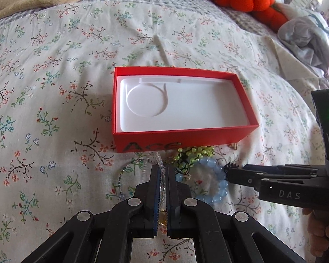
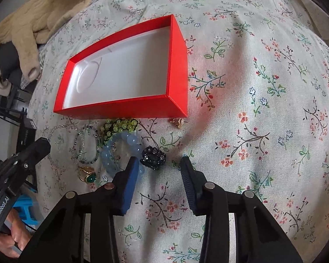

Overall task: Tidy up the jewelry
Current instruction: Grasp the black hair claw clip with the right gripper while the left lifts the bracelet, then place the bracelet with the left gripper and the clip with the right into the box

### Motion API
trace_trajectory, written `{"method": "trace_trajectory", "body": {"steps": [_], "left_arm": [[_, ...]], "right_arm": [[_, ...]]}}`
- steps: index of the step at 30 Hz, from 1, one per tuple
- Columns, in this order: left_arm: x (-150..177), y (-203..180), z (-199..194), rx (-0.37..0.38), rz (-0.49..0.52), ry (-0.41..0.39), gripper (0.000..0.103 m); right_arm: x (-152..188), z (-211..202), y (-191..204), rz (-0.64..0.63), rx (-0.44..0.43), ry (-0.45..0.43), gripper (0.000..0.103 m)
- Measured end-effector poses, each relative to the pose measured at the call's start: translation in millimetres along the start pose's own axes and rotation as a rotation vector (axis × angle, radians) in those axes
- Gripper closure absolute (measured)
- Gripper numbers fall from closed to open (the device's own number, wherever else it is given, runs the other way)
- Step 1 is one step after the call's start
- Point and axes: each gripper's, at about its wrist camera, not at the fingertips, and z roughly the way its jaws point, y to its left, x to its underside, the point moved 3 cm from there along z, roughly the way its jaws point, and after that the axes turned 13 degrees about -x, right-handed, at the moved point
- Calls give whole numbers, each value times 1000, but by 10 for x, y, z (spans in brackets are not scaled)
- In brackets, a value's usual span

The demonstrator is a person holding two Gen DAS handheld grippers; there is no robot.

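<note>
Beside the red box (image 1: 177,135) on the bed: left tool (image 1: 163,171) pinching clear bead strand (image 1: 158,157), right tool (image 2: 158,164) spread before dark beaded ring (image 2: 154,158); next, likely lift into box.

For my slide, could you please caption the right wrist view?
Open right gripper over black beaded ring near empty red box.

A red box (image 2: 177,70) sits open-topped on the floral bedspread (image 2: 263,131), its white interior free to enter from above. Along its near wall, bracelets crowd together: yellow-green beads (image 2: 118,127), blue beads (image 2: 129,140), clear strands (image 2: 81,140), a green-stoned ring (image 2: 87,175) and a dark beaded ring (image 2: 154,157). To the right of the box the bedspread lies bare; a beige blanket (image 2: 43,15) bounds the far left.
</note>
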Motion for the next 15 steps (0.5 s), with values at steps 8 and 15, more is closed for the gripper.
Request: {"method": "trace_trajectory", "body": {"steps": [8,15], "left_arm": [[-27,-4,-46,-4,-20,-11,103],[-144,-25,-202,38,-57,-62,103]], "right_arm": [[-17,-25,55,16,-7,-22,79],[-51,-311,204,1,-50,-90,79]]}}
